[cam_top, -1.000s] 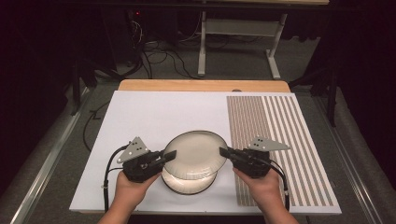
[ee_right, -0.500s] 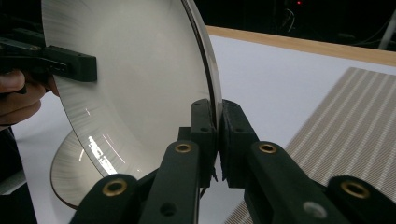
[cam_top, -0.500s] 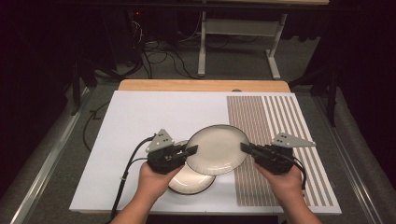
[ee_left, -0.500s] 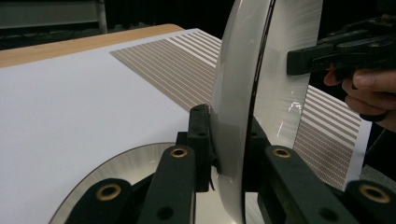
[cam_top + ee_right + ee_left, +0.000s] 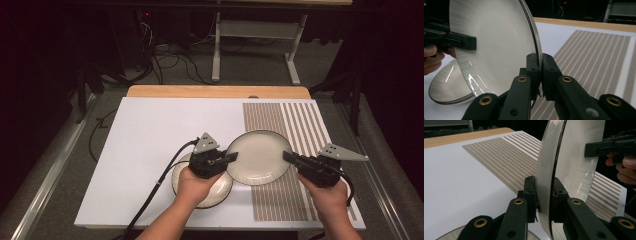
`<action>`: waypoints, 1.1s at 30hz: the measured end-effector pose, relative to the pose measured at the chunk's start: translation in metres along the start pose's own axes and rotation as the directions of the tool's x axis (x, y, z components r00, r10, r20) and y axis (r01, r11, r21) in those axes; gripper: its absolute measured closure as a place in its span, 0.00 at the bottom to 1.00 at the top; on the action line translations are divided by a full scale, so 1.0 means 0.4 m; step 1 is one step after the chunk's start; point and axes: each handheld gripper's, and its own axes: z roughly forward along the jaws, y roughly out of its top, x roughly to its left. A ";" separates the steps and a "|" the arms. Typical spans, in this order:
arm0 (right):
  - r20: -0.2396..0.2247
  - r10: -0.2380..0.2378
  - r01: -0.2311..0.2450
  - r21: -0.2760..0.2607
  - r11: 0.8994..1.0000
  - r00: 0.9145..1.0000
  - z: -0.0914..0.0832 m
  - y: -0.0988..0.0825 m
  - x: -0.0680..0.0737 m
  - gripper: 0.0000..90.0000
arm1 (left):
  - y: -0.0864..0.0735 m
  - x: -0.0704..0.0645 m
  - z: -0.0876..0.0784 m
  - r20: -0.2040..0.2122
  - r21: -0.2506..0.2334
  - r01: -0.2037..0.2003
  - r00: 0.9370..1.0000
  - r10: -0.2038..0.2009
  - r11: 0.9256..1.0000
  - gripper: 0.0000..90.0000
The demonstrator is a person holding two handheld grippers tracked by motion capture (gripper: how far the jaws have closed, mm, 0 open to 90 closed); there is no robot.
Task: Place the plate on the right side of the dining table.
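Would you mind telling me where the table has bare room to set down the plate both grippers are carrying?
The striped mat beyond the lifted plate is bare, and so is the wide white sheet left of the left gripper. It is crowded at the near edge, where the second plate lies under the left hand.

Upper plate between 2 grippers, above striped mat edge; lower plate left, on table.
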 end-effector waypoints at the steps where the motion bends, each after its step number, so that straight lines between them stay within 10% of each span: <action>1: 0.007 0.005 -0.005 -0.002 1.000 1.000 -0.005 -0.002 -0.006 0.97 | 0.002 -0.003 0.009 0.002 -0.001 0.004 1.000 -0.004 1.000 0.87; 33: 0.132 0.056 -0.053 -0.025 0.998 0.990 -0.099 -0.037 -0.113 0.97 | 0.043 -0.067 0.183 0.000 0.073 -0.008 1.000 0.008 0.997 0.84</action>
